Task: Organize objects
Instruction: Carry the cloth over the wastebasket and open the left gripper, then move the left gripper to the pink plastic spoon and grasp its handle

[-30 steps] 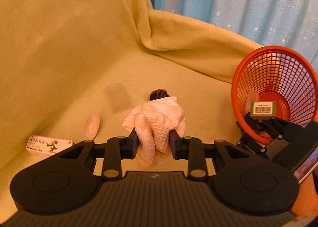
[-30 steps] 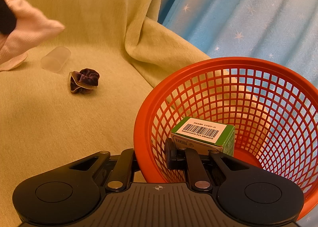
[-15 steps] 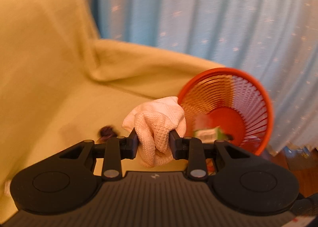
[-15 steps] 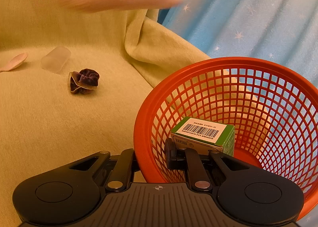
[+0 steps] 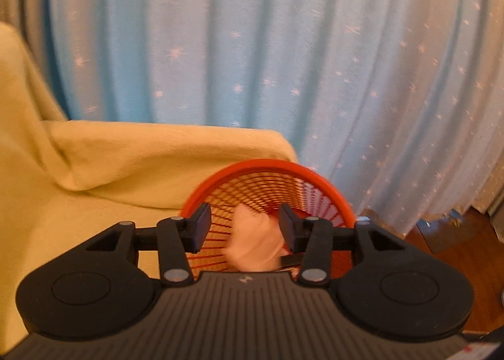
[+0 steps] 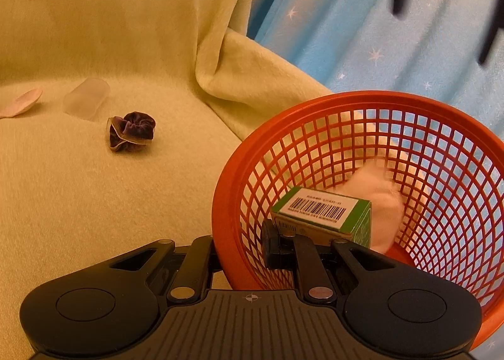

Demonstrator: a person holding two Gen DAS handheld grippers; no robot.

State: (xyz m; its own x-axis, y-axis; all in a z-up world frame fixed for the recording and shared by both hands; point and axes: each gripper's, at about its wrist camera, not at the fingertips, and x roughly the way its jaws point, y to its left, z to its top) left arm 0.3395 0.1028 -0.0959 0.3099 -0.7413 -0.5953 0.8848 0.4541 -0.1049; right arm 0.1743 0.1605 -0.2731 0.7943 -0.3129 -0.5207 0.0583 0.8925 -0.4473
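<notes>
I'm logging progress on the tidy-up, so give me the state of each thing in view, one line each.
Left tool: jaws opening, cloth free between them.
White cloth: blurred, dropping into the basket.
Right tool: shut on the basket's near wall.
Orange basket: tilted, held.
Green box: in the basket.
Velvet scrunchie: loose on the sofa.
Frosted cup: on its side.

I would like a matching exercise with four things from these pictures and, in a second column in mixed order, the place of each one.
Things:
1. white cloth
2. green box
3. dark scrunchie
4. right claw

Places:
A. lying on the yellow cover, outside the basket
B. clamped on the rim of the orange basket
C. inside the basket, nearest the right claw
D. inside the basket, behind the box

Pairs: 1-D, 2-C, 3-A, 4-B
</notes>
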